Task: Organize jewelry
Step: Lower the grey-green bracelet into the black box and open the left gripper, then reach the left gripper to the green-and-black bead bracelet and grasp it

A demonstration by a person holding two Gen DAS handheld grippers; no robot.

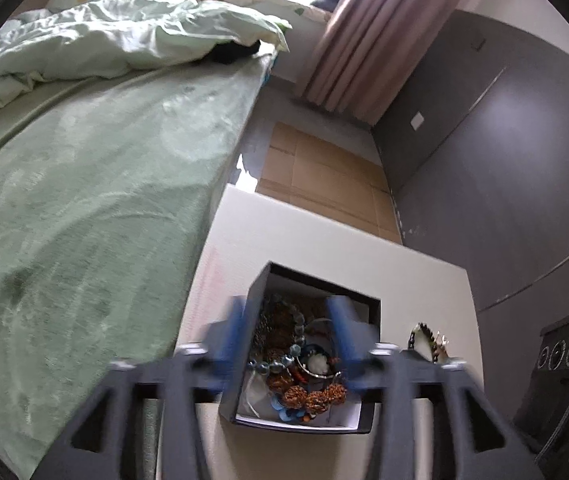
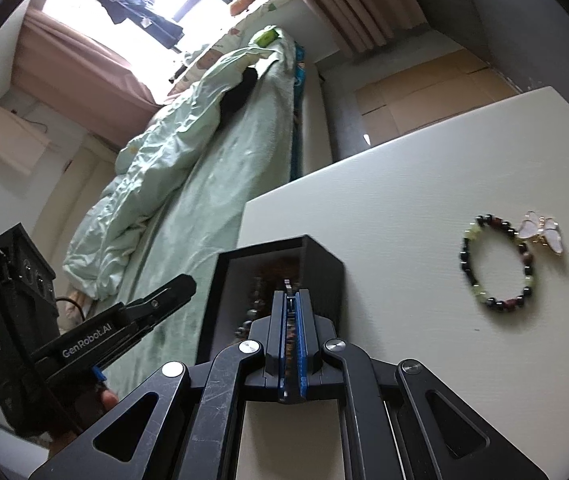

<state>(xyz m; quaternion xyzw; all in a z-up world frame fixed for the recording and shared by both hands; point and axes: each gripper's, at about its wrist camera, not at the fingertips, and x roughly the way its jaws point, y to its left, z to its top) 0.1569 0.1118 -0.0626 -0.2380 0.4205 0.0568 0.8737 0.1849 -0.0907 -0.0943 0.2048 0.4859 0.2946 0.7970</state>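
Hovering over the open black box [image 1: 308, 364], the left gripper [image 1: 290, 336] has its blue fingers [image 1: 236, 332] spread, nothing between the pads; the box below holds mixed beads and trinkets [image 1: 304, 376]. The box sits on a white table [image 2: 424, 184] beside a green bed [image 1: 84, 200]. Right gripper [image 2: 291, 292] jaws pressed together, empty, tips in front of the box [image 2: 280, 276]. A dark bead bracelet [image 2: 496, 264] lies on the table well right of the box, touching a pink butterfly clip [image 2: 542, 234].
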